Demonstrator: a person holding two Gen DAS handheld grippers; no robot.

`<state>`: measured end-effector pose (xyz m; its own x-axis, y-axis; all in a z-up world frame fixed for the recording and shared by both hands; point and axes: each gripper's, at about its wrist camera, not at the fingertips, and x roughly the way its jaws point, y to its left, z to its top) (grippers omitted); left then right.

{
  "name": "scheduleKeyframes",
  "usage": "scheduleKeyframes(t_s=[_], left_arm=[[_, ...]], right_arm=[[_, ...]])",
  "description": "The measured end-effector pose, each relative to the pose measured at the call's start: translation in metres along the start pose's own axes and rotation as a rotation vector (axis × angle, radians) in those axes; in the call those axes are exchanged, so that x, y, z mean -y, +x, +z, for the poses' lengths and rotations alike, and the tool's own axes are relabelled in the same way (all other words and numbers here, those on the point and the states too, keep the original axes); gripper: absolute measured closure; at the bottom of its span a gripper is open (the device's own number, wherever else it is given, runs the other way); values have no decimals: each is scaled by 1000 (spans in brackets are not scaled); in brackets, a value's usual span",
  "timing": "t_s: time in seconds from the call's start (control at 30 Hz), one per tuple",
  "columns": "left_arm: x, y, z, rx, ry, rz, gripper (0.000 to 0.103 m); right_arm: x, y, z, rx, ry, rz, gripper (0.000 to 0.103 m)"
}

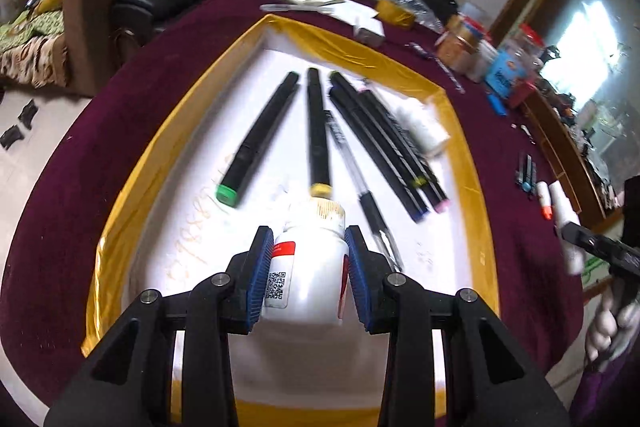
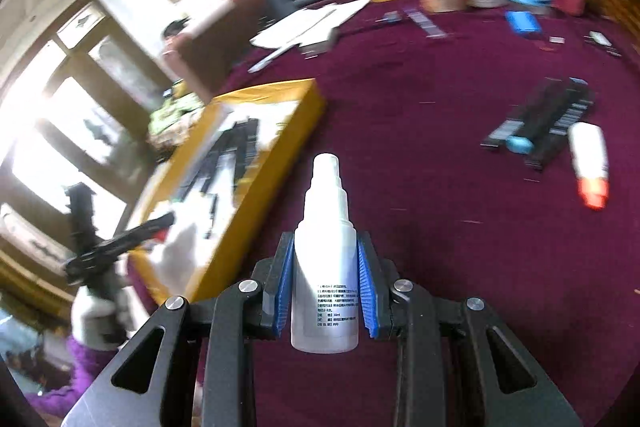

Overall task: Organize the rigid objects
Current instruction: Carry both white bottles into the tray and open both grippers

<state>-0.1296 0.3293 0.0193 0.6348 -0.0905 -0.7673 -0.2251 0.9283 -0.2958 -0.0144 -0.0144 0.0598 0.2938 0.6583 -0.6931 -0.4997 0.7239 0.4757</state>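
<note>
A maroon table (image 1: 120,131) carries a shallow yellow-rimmed tray (image 1: 168,131) with a white floor. In the tray lie several black markers (image 1: 260,139) and a pen (image 1: 360,187), long axes running near to far, fanned slightly, with a white roll (image 1: 420,125) at the far right.

The left gripper (image 1: 308,267) is clamped on a white pill bottle (image 1: 308,267), cap pointing far, and hangs over the tray's near end, just short of the yellow-tipped marker (image 1: 318,135). This hand is the nearer to the tray.

The right gripper (image 2: 326,283) is clamped on a slim spray bottle (image 2: 326,259), nozzle pointing far along the fingers. It is over bare cloth, with the tray to its left; a leftward move would likely bring it in. More markers (image 2: 548,123) and an orange-capped tube (image 2: 590,163) lie far right on the cloth.
</note>
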Motion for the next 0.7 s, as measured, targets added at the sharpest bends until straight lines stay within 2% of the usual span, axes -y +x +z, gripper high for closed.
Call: scheduleKeyframes(t_s=[0.07,0.2,0.23,0.37,0.5,0.6,0.7], left_arm=[[-3,6,4,-13,-8,15,69],[-11,18,14,-13,-39,33,49],[-13,18,15,-11,-50,35,48],[-22,7,11,18,-120,-40,48],[-27,-24,-4,104,-136,-108,46],[-30,-41,-14,150,-127,-131,39],[-33,-49,-15,177,-122,-133,39]], right_arm=[[-23,14,4,-23,-22,39,76],[-69,45,11,-70,-83,80,76],[-78,51,12,-79,-99,83,76],[-113,82,19,-138,-160,75,76],[-137,118,23,-205,-211,31,76],[-142,145,23,-251,-201,-13,76],[-145,163,19,-263,-218,-114,76]])
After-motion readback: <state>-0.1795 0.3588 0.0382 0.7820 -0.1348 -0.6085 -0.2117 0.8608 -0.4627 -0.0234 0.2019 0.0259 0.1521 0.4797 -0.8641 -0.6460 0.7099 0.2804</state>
